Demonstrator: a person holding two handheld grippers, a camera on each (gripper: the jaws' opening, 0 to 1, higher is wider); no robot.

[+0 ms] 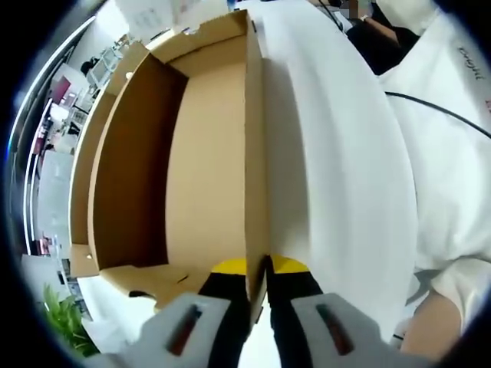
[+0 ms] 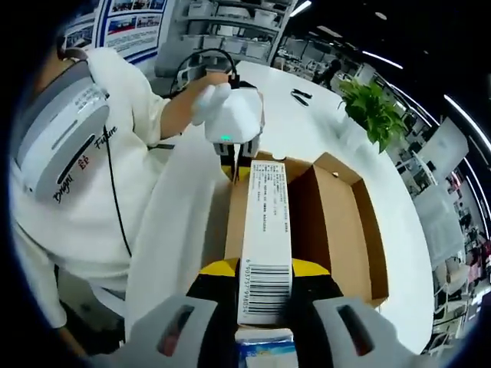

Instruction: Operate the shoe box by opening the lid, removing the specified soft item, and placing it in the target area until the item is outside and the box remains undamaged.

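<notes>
The shoe box [image 1: 207,153] stands open, brown cardboard inside, and the part of its floor that shows is bare. Its lid [image 1: 255,138] is raised on edge, white on the outer face [image 1: 337,169]. My left gripper [image 1: 259,268] is shut on the lid's rim. In the right gripper view the rim carries a white barcode label [image 2: 267,230], and my right gripper [image 2: 265,270] is shut on its near end. My left gripper [image 2: 234,115] clamps the far end of the same rim. The box cavity [image 2: 334,222] lies right of the lid. I cannot see the soft item.
The box rests on a white round table [image 2: 307,130]. A person in white clothing [image 2: 69,153] stands close behind the lid. A green plant [image 2: 372,111] is at the table's far side, and also low left as the plant [image 1: 65,322]. Shelves and posters line the room.
</notes>
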